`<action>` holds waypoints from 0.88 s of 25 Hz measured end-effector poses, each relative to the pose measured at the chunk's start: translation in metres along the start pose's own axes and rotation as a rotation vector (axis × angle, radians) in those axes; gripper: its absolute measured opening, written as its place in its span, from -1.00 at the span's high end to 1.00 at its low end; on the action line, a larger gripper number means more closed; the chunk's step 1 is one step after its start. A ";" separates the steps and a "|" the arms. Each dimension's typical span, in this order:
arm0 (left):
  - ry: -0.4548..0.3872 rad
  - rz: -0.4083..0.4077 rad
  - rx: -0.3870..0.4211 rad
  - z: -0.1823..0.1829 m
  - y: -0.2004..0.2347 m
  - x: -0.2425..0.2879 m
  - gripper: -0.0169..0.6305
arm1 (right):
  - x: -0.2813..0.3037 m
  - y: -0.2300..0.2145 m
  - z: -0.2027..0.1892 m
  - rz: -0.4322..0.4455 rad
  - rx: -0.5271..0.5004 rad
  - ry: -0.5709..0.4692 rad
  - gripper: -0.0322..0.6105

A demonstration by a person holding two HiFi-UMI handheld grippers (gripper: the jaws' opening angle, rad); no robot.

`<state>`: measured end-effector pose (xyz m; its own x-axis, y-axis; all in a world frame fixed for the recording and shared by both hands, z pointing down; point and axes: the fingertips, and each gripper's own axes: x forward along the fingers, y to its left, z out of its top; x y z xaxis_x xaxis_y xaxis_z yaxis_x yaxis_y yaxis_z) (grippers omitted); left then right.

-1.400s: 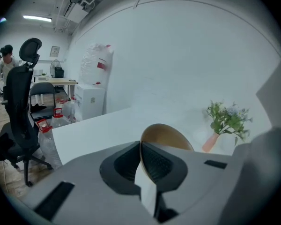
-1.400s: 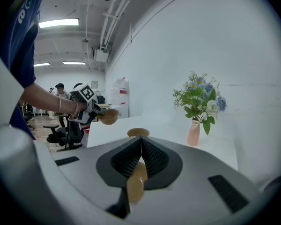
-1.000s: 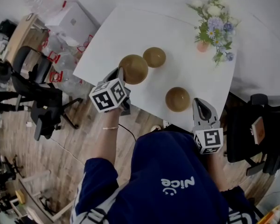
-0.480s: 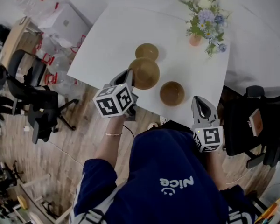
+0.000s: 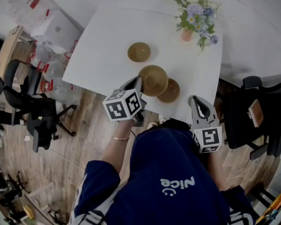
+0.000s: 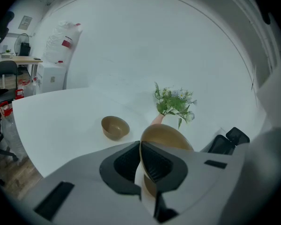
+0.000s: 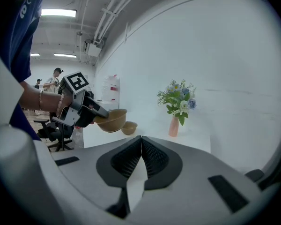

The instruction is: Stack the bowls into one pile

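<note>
The left tool is clamped on the thin rim of a round, smooth, matte tan bowl, one ribbed dark pad inside the wall and one outside; the bowl is held in the air above the near part of the white, smooth-topped bench. From the head view it overlaps a second bowl of the same tan colour and shape, which sits near the bench's front edge; the held bowl covers the left part of this one, and whether the two touch cannot be told. The left gripper view does not show the second bowl at all, the tool's grey body covering that part of the bench. A third bowl, alike but looking smaller, stands alone further back, well apart from both. The right tool has its ribbed jaws together with nothing between them and sits off the bench's near right corner. A slim pink vase of small pale flowers stands at the far right; the person's blue top hides the floor below the front edge.
</note>
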<state>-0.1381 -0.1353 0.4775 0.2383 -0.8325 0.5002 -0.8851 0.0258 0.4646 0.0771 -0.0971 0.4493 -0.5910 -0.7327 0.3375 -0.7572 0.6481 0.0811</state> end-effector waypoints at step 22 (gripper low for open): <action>0.209 -0.026 0.051 -0.081 -0.018 0.054 0.86 | -0.029 0.011 -0.031 -0.071 0.002 0.091 0.83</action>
<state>-0.0765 -0.1361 0.5553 0.3343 -0.6994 0.6317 -0.8954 -0.0266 0.4444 0.0947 -0.0621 0.4698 -0.5080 -0.7548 0.4149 -0.7969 0.5947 0.1062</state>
